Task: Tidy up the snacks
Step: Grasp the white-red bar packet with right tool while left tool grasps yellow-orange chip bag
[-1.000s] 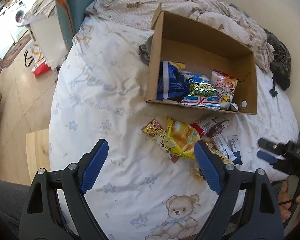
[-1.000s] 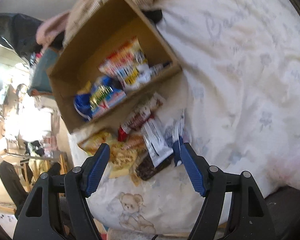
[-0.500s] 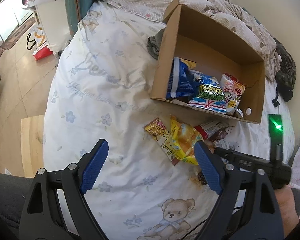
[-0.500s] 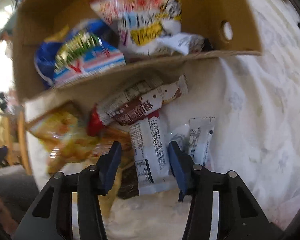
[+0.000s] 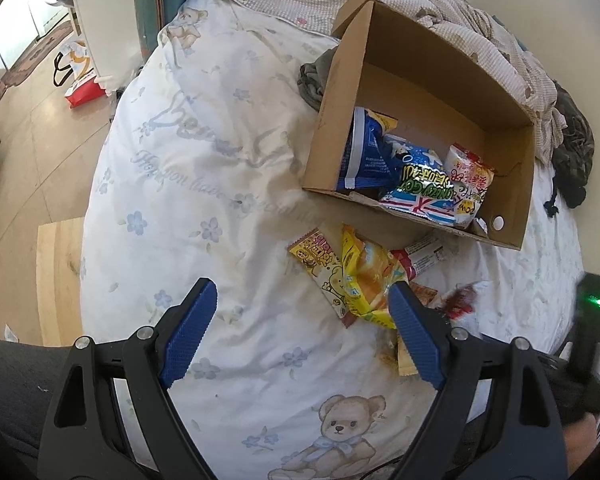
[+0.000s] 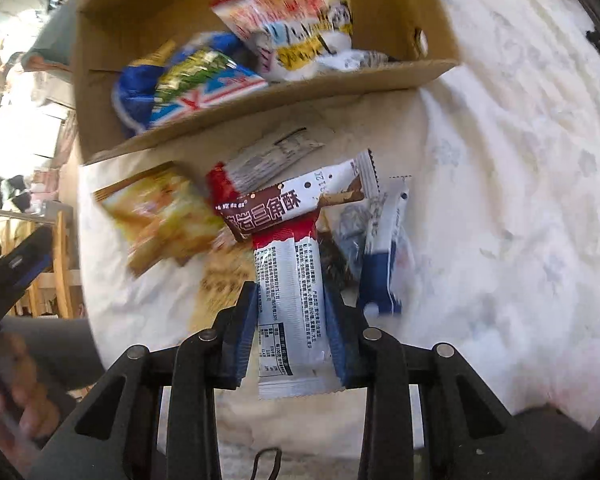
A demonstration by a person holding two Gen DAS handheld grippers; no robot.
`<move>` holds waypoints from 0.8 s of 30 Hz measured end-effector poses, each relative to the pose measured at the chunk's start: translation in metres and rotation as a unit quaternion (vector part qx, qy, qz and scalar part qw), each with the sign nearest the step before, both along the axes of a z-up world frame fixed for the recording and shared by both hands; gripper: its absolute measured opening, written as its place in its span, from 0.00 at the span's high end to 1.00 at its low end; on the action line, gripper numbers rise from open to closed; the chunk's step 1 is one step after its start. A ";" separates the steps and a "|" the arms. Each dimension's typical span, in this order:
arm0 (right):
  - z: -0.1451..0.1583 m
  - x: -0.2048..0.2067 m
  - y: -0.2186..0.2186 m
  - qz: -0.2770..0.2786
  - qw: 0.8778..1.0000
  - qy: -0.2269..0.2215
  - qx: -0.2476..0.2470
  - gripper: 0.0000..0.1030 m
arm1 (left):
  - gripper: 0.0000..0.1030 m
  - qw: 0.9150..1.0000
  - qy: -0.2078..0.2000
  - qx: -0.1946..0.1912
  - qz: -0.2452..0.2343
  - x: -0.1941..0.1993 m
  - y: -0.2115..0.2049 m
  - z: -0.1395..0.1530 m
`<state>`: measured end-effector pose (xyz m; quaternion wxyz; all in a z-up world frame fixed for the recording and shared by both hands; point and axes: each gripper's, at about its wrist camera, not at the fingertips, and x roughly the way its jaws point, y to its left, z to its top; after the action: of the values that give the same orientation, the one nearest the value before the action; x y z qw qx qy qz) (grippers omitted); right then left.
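Snacks: loose pile on bed, just before cardboard box; several packets already inside. We hold white-and-red bar between pads of right gripper, jaws narrowed on wrapper sides. Left gripper wide, empty, above yellow packet. Advice: lift bar straight, clear brown-and-white packet overlapping its far end, carry over box wall, release low.

The cardboard box looked matt and brown. Beside it, glossy foil-like snack wrappers lay on a soft printed cloth quilt. Gripper fingers bore textured blue pads.
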<state>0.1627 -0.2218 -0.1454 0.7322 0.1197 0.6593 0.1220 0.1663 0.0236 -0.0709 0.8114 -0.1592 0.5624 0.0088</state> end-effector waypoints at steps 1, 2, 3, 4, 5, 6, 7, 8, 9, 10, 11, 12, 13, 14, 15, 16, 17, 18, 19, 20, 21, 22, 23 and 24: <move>0.004 -0.003 -0.002 -0.001 1.000 -0.004 0.003 0.67 | 0.17 1.000 0.002 0.000 0.001 0.000 0.000 -0.001; 0.008 -0.008 -0.005 -0.005 1.000 -0.007 0.013 0.67 | 0.17 1.000 0.005 0.001 0.002 0.000 0.000 -0.003; 0.010 -0.012 -0.008 -0.011 1.000 -0.006 0.026 0.67 | 0.17 1.000 0.007 0.003 0.002 0.001 0.000 -0.004; 0.011 -0.014 -0.012 -0.017 0.999 -0.005 0.044 0.67 | 0.17 1.000 0.009 0.004 0.002 0.001 -0.001 -0.005; 0.010 -0.017 -0.017 -0.029 0.997 0.000 0.076 0.67 | 0.17 1.000 0.010 0.005 0.001 0.001 -0.002 -0.006; 0.008 -0.019 -0.021 -0.039 0.994 0.013 0.103 0.67 | 0.17 1.000 0.013 0.005 -0.001 0.002 -0.004 -0.009; 0.002 -0.015 -0.027 -0.051 0.990 0.027 0.132 0.67 | 0.17 1.000 0.016 0.003 -0.005 0.003 -0.007 -0.011; -0.003 -0.015 -0.029 -0.057 0.988 0.036 0.140 0.67 | 0.17 1.000 0.022 0.001 -0.012 0.005 -0.013 -0.014; -0.004 -0.013 -0.028 -0.054 0.991 0.035 0.117 0.67 | 0.17 0.999 0.026 0.000 -0.019 0.007 -0.018 -0.017; -0.005 -0.011 -0.027 -0.054 0.993 0.033 0.099 0.67 | 0.17 0.999 0.029 -0.002 -0.026 0.009 -0.023 -0.020; -0.008 -0.009 -0.028 -0.065 0.989 0.043 0.122 0.67 | 0.17 0.999 0.033 -0.002 -0.041 0.012 -0.032 -0.023; -0.012 -0.007 -0.029 -0.069 0.985 0.057 0.145 0.67 | 0.17 0.998 0.035 -0.003 -0.051 0.015 -0.039 -0.025; -0.009 -0.005 -0.026 -0.058 0.989 0.047 0.126 0.67 | 0.17 0.997 0.038 -0.003 -0.062 0.019 -0.046 -0.028; -0.006 -0.004 -0.022 -0.050 0.992 0.032 0.109 0.67 | 0.17 0.997 0.043 -0.003 -0.070 0.022 -0.052 -0.031; -0.004 -0.004 -0.023 -0.050 0.992 0.032 0.115 0.67 | 0.17 0.996 0.048 -0.002 -0.073 0.026 -0.057 -0.035; -0.004 -0.003 -0.025 -0.052 0.990 0.037 0.124 0.67 | 0.17 0.996 0.052 -0.004 -0.073 0.030 -0.061 -0.039; -0.003 -0.003 -0.025 -0.051 0.991 0.036 0.121 0.67 | 0.17 0.996 0.057 -0.006 -0.072 0.035 -0.065 -0.045; -0.003 -0.002 -0.025 -0.053 0.992 0.029 0.115 0.67 | 0.17 0.995 0.063 -0.008 -0.071 0.038 -0.067 -0.049; -0.001 -0.001 -0.026 -0.055 0.991 0.027 0.119 0.67 | 0.17 0.995 0.069 -0.012 -0.070 0.041 -0.070 -0.053; 0.000 -0.001 -0.027 -0.056 0.990 0.025 0.125 0.67 | 0.17 0.995 0.076 -0.017 -0.069 0.045 -0.073 -0.059; 0.002 0.001 -0.026 -0.057 0.990 0.019 0.128 0.67 | 0.17 0.994 0.084 -0.020 -0.066 0.048 -0.076 -0.064; 0.003 0.002 -0.026 -0.057 0.990 0.015 0.127 0.67 | 0.17 0.994 0.090 -0.025 -0.064 0.051 -0.077 -0.069; 0.004 0.002 -0.027 -0.058 0.990 0.014 0.126 0.67 | 0.17 0.993 0.097 -0.030 -0.062 0.052 -0.079 -0.073; 0.003 0.003 -0.027 -0.063 0.990 0.013 0.125 0.67 | 0.17 0.992 0.102 -0.035 -0.061 0.053 -0.081 -0.076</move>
<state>0.1657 -0.2492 -0.1426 0.7090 0.2533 0.6396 0.1552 0.2198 -0.0571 -0.1473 0.7429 -0.1514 0.6506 -0.0440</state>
